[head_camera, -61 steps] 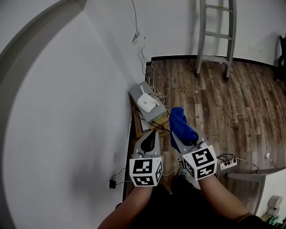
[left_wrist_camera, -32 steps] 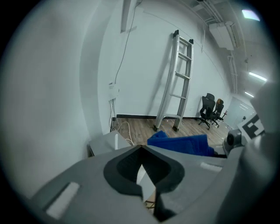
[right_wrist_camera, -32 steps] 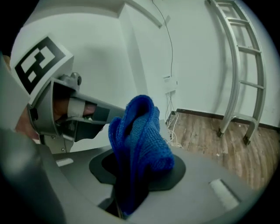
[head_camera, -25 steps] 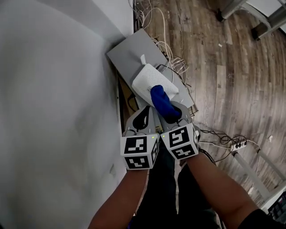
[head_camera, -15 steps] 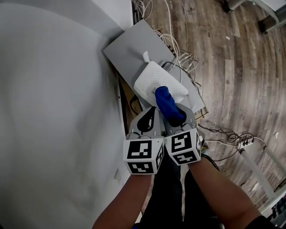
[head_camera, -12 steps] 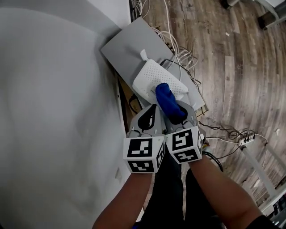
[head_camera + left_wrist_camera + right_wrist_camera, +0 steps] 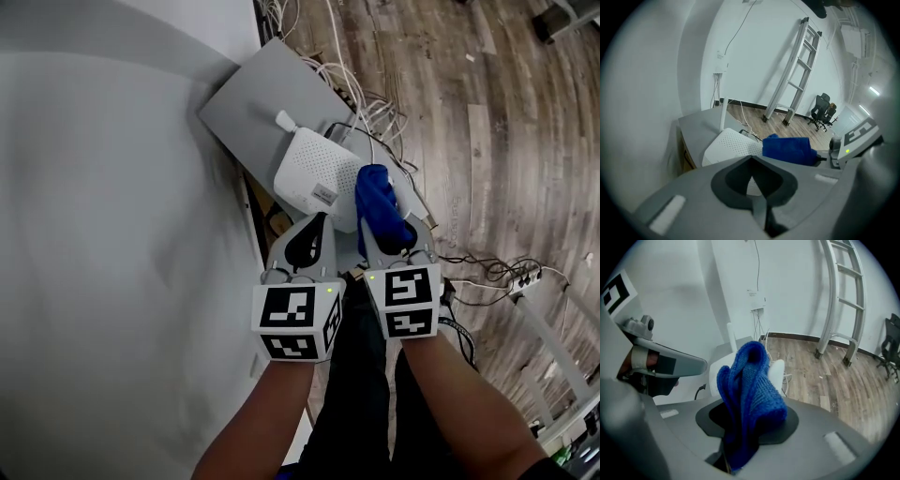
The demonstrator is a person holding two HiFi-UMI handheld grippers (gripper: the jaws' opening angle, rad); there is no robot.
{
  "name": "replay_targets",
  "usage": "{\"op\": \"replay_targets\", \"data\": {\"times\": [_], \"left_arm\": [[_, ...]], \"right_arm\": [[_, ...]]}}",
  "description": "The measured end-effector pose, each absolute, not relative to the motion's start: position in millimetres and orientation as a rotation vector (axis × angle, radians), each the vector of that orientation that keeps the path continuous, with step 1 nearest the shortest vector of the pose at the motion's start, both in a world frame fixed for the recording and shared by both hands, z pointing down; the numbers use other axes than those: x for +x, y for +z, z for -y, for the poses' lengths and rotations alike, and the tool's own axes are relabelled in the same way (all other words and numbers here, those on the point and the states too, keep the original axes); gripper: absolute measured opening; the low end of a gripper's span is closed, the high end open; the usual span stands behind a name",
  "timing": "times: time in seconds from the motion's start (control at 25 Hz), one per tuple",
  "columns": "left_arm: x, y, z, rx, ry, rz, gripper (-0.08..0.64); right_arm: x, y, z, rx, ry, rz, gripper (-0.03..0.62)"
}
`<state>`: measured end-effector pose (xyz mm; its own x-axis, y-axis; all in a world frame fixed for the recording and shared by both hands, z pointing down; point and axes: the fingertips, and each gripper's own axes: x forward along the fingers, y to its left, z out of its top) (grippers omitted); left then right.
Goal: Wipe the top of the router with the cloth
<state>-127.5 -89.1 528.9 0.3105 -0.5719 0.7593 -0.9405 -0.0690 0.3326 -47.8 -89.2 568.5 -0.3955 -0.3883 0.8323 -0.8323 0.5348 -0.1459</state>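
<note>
Nearest, the left tool [image 7: 317, 225] has its jaws pressed together with nothing in them. It sits just beside the right tool [image 7: 386, 234], which is clamped on the blue cloth [image 7: 378, 202]. The cloth sticks forward over the white router [image 7: 314, 183] and hides its right edge, and I can't tell how hard it's pressing. The router sits on a grey box [image 7: 248, 108] by the white wall [image 7: 112, 234]. What's under the box is mostly hidden. There's a tangle of cables [image 7: 361, 98] behind, wood floor [image 7: 487, 122] beyond, and a ladder [image 7: 794, 70] by the far wall.

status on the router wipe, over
Right gripper shut on blue cloth; left gripper shut, empty. Cloth over right edge of router. Cables beyond it, top unobstructed.
</note>
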Motion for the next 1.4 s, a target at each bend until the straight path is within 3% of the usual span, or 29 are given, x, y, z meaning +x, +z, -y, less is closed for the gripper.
{"op": "replay_targets", "data": {"times": [0.44,1.4], "left_arm": [[-123,529,86,1.765,0.523,1.346,0.001],[-220,531,26,1.583,0.415,1.529,0.001]], "right_arm": [[-7,568,121,1.029,0.597,1.949,0.147],[-188,580,63,0.575,0.351,2.105,0.147]]}}
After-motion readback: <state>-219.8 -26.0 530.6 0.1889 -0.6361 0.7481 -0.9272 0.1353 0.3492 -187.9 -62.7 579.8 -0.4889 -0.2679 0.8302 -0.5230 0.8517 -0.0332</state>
